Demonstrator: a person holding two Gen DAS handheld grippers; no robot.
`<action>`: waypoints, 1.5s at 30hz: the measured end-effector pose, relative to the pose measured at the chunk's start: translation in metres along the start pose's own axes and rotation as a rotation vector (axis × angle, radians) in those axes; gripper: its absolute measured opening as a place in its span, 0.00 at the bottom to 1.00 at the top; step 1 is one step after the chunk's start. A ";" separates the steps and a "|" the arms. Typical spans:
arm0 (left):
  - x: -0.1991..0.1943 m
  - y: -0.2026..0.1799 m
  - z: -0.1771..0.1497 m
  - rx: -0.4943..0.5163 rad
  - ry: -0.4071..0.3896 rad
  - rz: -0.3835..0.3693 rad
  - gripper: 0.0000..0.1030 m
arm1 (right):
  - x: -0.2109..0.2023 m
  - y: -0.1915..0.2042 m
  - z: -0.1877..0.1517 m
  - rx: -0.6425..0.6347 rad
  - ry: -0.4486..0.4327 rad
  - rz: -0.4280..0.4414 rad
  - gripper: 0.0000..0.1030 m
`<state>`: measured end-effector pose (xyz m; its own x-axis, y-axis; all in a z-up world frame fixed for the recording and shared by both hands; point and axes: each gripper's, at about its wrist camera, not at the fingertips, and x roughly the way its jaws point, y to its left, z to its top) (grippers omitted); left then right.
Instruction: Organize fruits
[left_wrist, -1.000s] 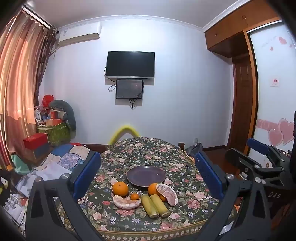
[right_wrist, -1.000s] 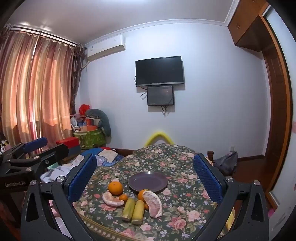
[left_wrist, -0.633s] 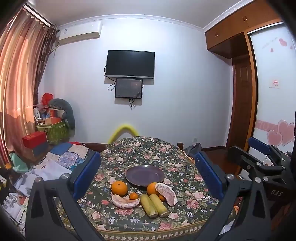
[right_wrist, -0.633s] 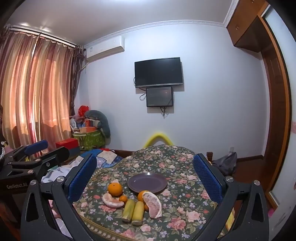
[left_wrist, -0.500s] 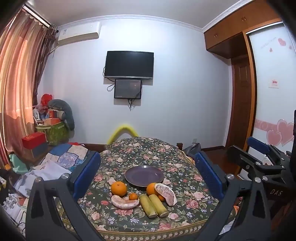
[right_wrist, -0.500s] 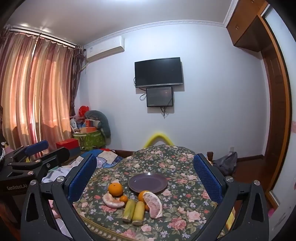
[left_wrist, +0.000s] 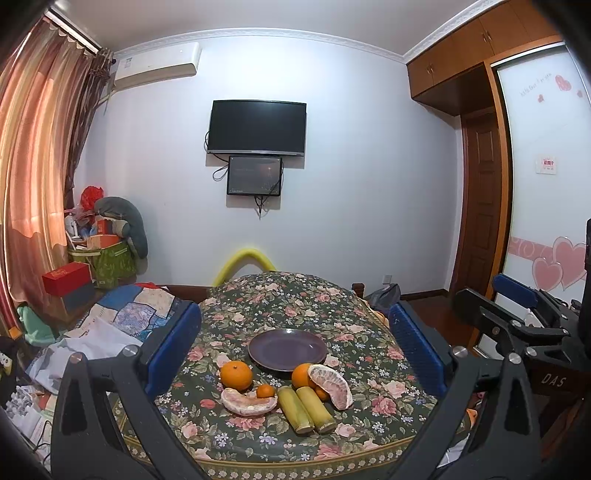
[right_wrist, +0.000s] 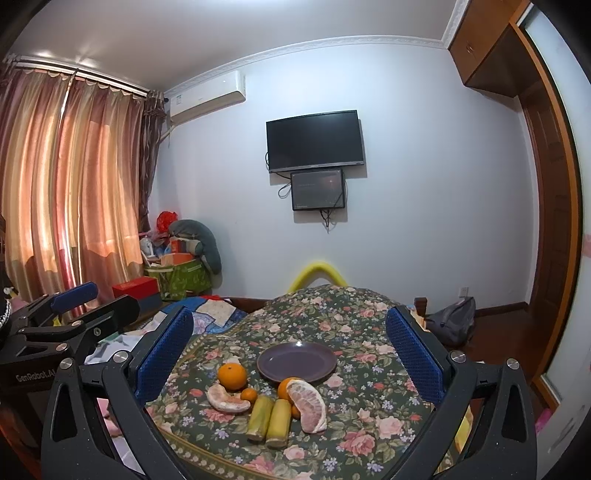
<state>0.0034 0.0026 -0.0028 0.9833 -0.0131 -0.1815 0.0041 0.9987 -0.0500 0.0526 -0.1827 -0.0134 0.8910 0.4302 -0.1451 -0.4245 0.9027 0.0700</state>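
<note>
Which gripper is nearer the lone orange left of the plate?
Left, by a slight margin. The orange sits toward the left gripper; the right gripper is farther right.

Glossy purple plate (left_wrist: 287, 350) on a matt floral cloth (left_wrist: 295, 295).

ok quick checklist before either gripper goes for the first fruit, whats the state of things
1. Left gripper open, holding nothing: ok.
2. Right gripper open, holding nothing: ok.
3. Purple plate bare, room for fruit: ok.
4. Large orange stands apart with room for the fingers: ok.
5. Second orange crowded by the pomelo wedge leaning on it: not ok.
6. Two sugarcane pieces lying touching side by side, hard to grip singly: not ok.
</note>
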 end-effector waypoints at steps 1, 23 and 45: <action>0.000 0.000 0.000 0.000 0.000 0.000 1.00 | 0.000 0.000 0.000 0.001 0.000 -0.001 1.00; 0.001 -0.002 -0.001 -0.002 0.007 -0.008 1.00 | 0.001 -0.004 0.001 0.004 0.002 -0.006 1.00; 0.002 -0.003 -0.001 -0.001 0.011 -0.015 1.00 | 0.001 -0.003 0.001 0.006 0.002 -0.008 1.00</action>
<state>0.0054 0.0000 -0.0036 0.9810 -0.0286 -0.1919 0.0186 0.9984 -0.0535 0.0551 -0.1846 -0.0128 0.8938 0.4233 -0.1477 -0.4167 0.9060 0.0746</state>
